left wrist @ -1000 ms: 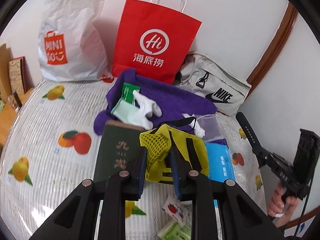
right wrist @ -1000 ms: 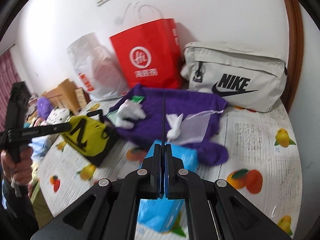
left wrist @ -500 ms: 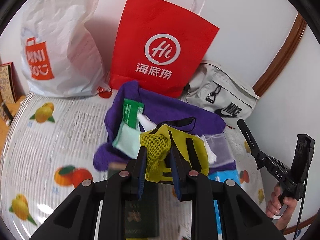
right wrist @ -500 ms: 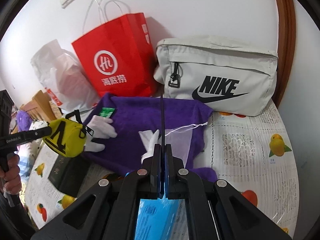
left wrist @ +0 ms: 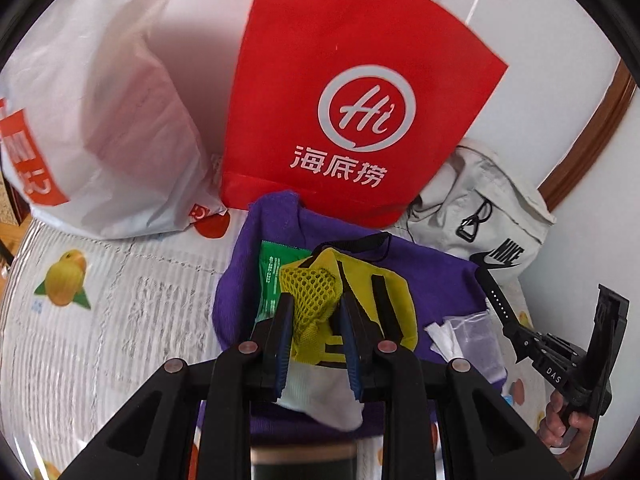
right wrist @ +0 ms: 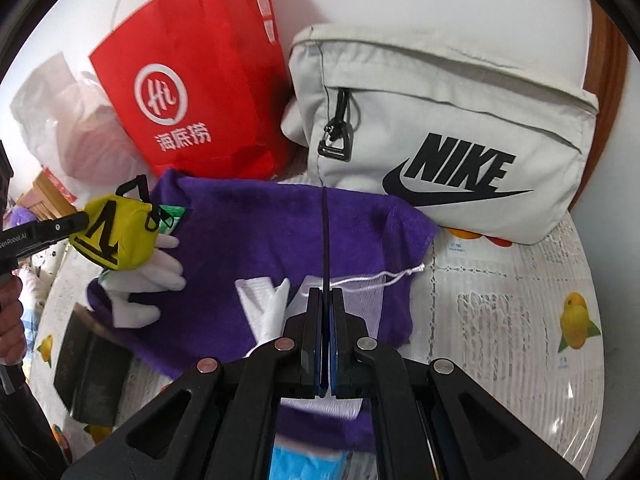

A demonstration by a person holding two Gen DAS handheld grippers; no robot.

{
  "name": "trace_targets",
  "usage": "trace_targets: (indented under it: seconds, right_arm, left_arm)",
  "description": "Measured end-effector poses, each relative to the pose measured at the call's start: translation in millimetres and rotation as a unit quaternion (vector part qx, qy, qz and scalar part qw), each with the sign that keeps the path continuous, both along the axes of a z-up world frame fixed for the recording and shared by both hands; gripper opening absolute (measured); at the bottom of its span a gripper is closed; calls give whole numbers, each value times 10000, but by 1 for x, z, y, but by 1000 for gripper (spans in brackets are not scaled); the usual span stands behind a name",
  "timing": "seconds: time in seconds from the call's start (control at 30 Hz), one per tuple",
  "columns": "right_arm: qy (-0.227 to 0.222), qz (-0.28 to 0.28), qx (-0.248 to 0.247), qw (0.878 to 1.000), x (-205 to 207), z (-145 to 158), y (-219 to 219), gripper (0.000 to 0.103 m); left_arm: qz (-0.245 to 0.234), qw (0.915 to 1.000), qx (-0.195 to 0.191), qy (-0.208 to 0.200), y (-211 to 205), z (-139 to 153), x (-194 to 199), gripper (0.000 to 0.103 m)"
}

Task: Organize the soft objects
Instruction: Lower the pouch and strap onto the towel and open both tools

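A: Our left hand-held gripper (left wrist: 316,320) is nipped narrow on the yellow mesh pouch (left wrist: 348,300), which hangs clear above the purple towel (right wrist: 280,232).

B: And the red paper bag (left wrist: 360,92) stands straight ahead, just past the towel, its mouth out of our sight at the top. We judge the pouch must go up and forward to clear that rim.

A: Our right hand-held gripper (right wrist: 327,320) is fully closed; a thin dark strip stands up between its jaws. The grey Nike bag (right wrist: 440,120) lies ahead of it, and our left is the nearer to the red bag.
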State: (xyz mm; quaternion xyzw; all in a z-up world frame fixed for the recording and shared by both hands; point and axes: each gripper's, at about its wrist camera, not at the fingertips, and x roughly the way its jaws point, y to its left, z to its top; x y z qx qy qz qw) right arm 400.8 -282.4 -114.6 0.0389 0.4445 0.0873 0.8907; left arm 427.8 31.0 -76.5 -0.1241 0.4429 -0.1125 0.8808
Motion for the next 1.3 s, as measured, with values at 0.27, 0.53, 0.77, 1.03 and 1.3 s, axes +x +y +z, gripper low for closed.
trace_targets:
  seconds: [0.27, 0.53, 0.77, 1.03, 1.3]
  right_arm:
    - [173, 30, -37, 9998, 23, -17, 3, 3]
    - [172, 110, -114, 9997, 23, -18, 4, 3]
    - [67, 246, -76, 9996, 11, -6, 10, 8]
    - [-36, 272, 44, 9996, -1, 2, 10, 37]
    - [-293, 397, -94, 9987, -37, 24, 22, 58]
  left_arm:
    - [-35, 9996, 220, 184, -8, -21, 23, 22]
    - [-40, 9990, 259, 354, -10, -34, 29, 22]
    - [40, 9985, 359, 414, -14, -34, 30, 66]
    - [-165, 9979, 576, 262, -21, -18, 12, 70]
    - [-78, 9990, 425, -107, -18, 5, -27, 70]
